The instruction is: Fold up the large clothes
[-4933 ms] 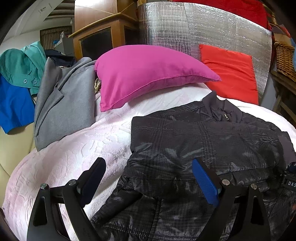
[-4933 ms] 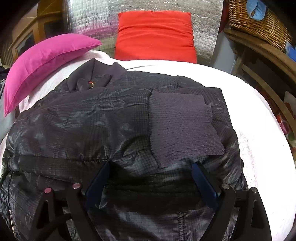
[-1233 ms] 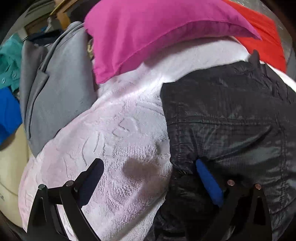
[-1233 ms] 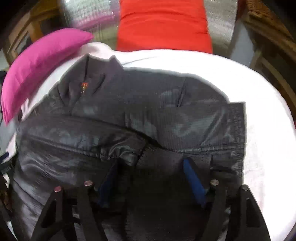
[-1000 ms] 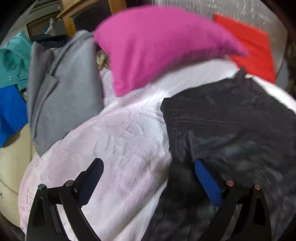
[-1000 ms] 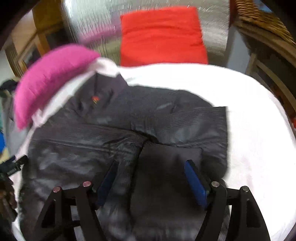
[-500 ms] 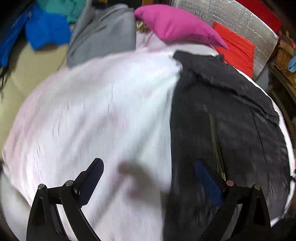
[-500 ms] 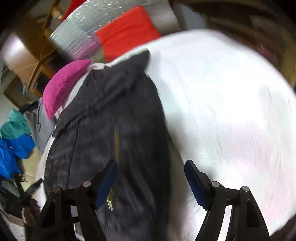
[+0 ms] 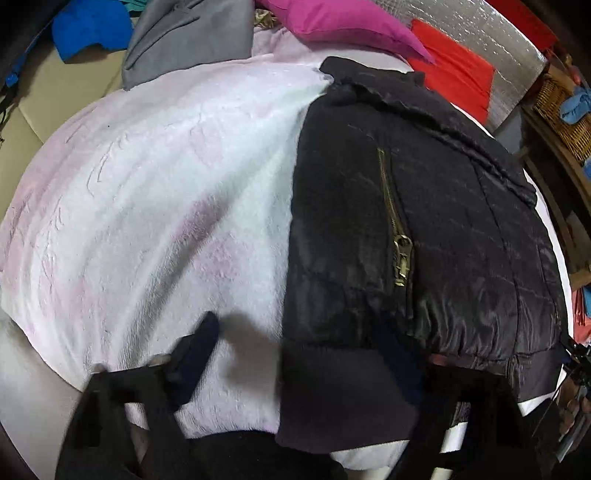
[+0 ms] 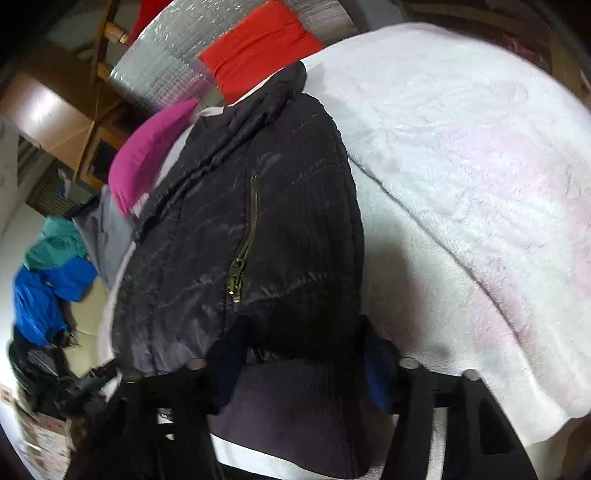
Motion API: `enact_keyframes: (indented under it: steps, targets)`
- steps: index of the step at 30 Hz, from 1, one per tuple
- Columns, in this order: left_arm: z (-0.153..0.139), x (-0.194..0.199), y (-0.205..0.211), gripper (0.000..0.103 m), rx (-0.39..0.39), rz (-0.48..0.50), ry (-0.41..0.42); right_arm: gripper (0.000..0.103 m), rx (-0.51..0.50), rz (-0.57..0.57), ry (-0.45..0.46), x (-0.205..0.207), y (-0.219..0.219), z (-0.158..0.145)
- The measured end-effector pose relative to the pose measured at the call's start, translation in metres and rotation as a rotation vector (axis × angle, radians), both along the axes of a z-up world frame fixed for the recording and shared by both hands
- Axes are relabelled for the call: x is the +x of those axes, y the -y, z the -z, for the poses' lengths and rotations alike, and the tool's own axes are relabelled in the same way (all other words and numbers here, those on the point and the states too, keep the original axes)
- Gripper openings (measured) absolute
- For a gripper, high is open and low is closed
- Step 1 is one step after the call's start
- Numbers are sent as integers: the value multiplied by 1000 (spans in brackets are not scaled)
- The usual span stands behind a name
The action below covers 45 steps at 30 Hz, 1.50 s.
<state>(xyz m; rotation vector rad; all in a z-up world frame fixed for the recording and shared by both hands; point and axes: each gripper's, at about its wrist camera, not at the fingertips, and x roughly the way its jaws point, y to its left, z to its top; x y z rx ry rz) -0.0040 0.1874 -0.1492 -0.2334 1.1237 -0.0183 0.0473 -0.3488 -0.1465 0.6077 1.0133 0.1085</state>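
A black quilted jacket (image 9: 424,229) lies flat on a white-and-pink blanket (image 9: 166,184), collar toward the pillows, its brass pocket zip (image 9: 400,254) facing up. My left gripper (image 9: 295,365) is at the near-left corner of the ribbed hem (image 9: 340,398). Its jaws are closing, one finger on the blanket and the other on the jacket. In the right wrist view the same jacket (image 10: 258,240) fills the centre-left. My right gripper (image 10: 301,369) straddles the hem's (image 10: 295,413) near-right corner with its jaws closing and fabric between them. I see no pad pressing on the cloth.
A pink pillow (image 9: 340,18) and a red cushion (image 9: 454,74) lean on a silver foil panel (image 9: 517,55) at the far end. A grey coat (image 9: 188,37) and blue clothing (image 9: 88,29) lie far left. A wicker basket (image 9: 569,110) stands at the right.
Both grippers have swept back from the jacket's middle to its near hem and tilted downward. Both pairs of jaws are narrower than half a second ago.
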Motion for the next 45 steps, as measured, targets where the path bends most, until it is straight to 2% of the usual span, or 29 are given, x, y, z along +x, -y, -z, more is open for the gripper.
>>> enact_keyframes:
  steps: [2,5,6,7,8,9,11,12,13,14,15,16,18,20,21,28,30,31,33,34,35,36,37,39,42,43,44,45]
  targets:
    - [-2,-1,5,57,-14,18,-1,40,9,3,-2,-6,6,-1]
    - [-6,0,13,56,19,26,11,38,-1,2,11,-11,3,-4]
    - [-5,0,14,57,24,26,10,42,-4,9,7,-11,4,-3]
    - [-3,2,15,61,23,22,2,60,-8,15,-1,-11,5,0]
    - [-2,4,15,69,15,16,-4,72,-13,25,-17,-11,6,4]
    - [-1,6,14,72,6,4,-15,77,-4,24,-14,-11,5,7]
    - [2,7,13,76,-8,-5,-25,78,-15,6,2,-11,1,7]
    - [4,7,13,76,-11,-2,-26,71,-2,-27,13,-10,-3,7]
    - [4,5,14,76,-4,4,-25,47,2,-40,8,-9,-6,8]
    - [4,5,15,73,8,11,-24,44,-19,-37,-12,-8,-7,10]
    - [4,4,17,65,0,24,-20,41,-14,-38,-16,-7,-7,12]
    - [5,5,19,48,-33,37,-29,35,8,-35,-19,-6,-4,13]
    - [4,6,18,37,-22,21,-31,25,55,-37,-11,-6,0,11]
    - [0,5,15,20,-45,20,-29,18,91,-45,18,-9,1,2]
    - [-4,3,13,18,-63,22,-23,15,100,-50,27,-11,1,-1]
    - [-19,-17,9,16,-90,29,32,14,109,-66,81,-26,-5,-23]
    - [-20,-20,8,18,-82,33,37,14,95,-69,73,-32,-6,-20]
    - [-18,-20,6,24,-80,29,32,17,80,-62,56,-33,-5,-16]
    - [-14,-16,4,27,-100,23,16,21,99,-40,36,-32,2,-7]
    - [-16,-10,-1,28,-106,19,9,27,116,-29,37,-32,6,-6]
    - [-15,-7,-1,36,-112,12,3,31,124,-14,42,-32,8,-5]
    - [-14,-4,-1,43,-115,4,-2,42,119,-1,60,-33,11,-7]
    - [-13,-1,-1,58,-115,-2,-1,58,111,7,71,-33,12,-8]
    - [-9,2,3,61,-95,6,-9,65,101,14,72,-31,14,-8]
    - [1,2,14,61,-87,40,-33,65,108,-11,9,-21,9,5]
    - [4,3,18,47,-94,49,-38,59,104,-22,-14,-18,5,10]
    - [7,4,18,29,-122,57,-45,50,105,-30,-21,-18,2,14]
    - [7,4,17,26,-119,48,-51,29,114,-34,-27,-18,-2,17]
